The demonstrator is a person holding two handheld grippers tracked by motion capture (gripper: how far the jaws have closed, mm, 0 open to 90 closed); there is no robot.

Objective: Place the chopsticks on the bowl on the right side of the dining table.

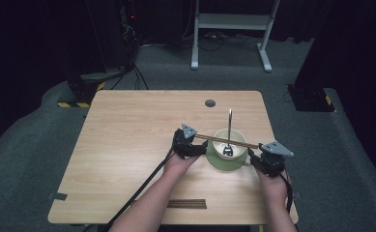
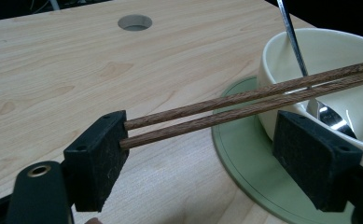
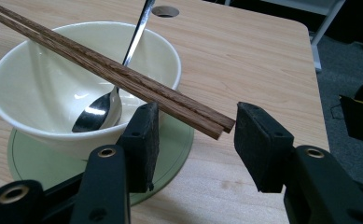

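A pair of wooden chopsticks (image 1: 226, 140) lay side by side across the rim of a cream bowl (image 1: 220, 145), bridging it from left to right. The bowl stood on a green saucer (image 1: 216, 164) on the light wooden surface (image 1: 127, 130), and a metal spoon (image 1: 229, 133) leaned inside it with its handle rising past the far rim.

The left gripper (image 1: 191, 143) sat just left of the bowl. In the left gripper view its fingers (image 2: 97, 158) stood spread; the near ends of the chopsticks (image 2: 244, 102) met the inner face of the left-hand pad, while the other pad stood clear below them by the bowl's wall (image 2: 272, 126).

The right gripper (image 1: 263, 157) sat just right of the saucer. In the right gripper view its fingers (image 3: 142, 140) were also spread, and the far ends of the chopsticks (image 3: 123, 77) ended in the gap between them, close to the right-hand pad; whether either pad touched them could not be told.

A second pair of chopsticks (image 1: 187, 203) lay flat near the front edge of the surface, well apart from the grippers.
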